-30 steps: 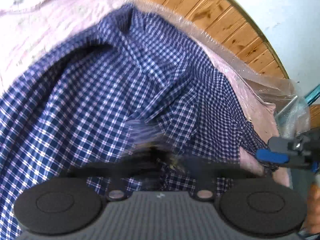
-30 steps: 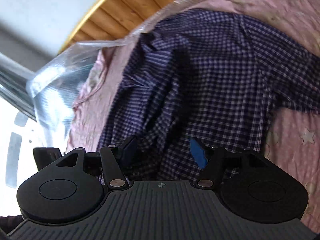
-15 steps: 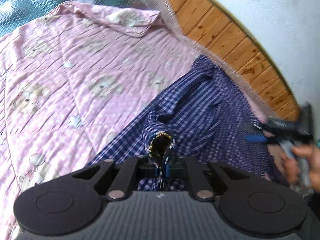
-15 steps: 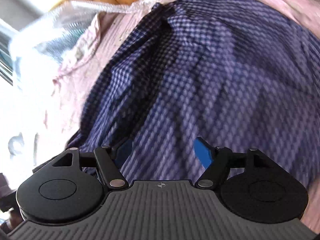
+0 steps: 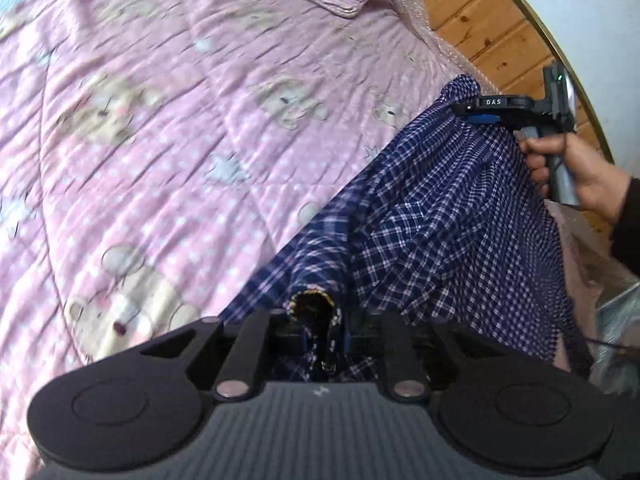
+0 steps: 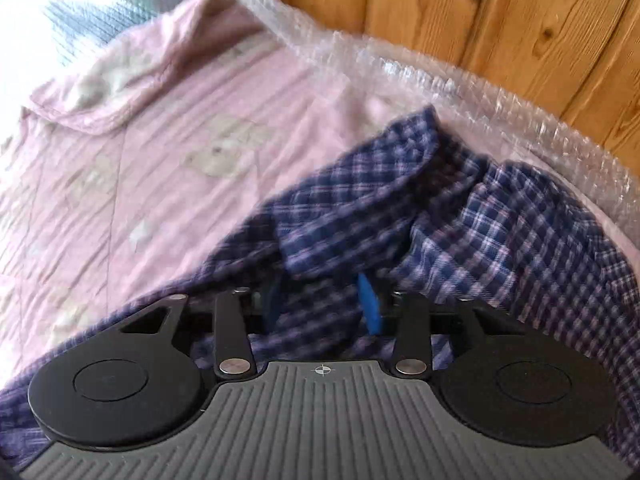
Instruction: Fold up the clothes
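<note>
Between the closed fingers of the left gripper (image 5: 325, 338), a bunched fold of the navy-and-white checked cotton shirt (image 5: 448, 216) is clamped, its yellow-stitched edge curling up above the pads. From this grip the shirt stretches as a long band toward the far right corner of the pink quilted bedcover printed with bears and stars (image 5: 160, 120), its long axis running diagonally from near left to far right. At that far end the right gripper (image 5: 482, 119), held in a person's right hand (image 5: 576, 168), pinches the cloth; in the right wrist view its blue-padded fingers (image 6: 368, 304) stand somewhat apart with a thick gather of fabric filling the gap. The shirt collar (image 6: 360, 200) points toward the wooden plank headboard (image 6: 500, 20), near a strip of clear bubble wrap (image 6: 440, 80) along the bedcover's far edge. The shirt's lower part is hidden behind both gripper bodies; motion blur softens the check pattern.
</note>
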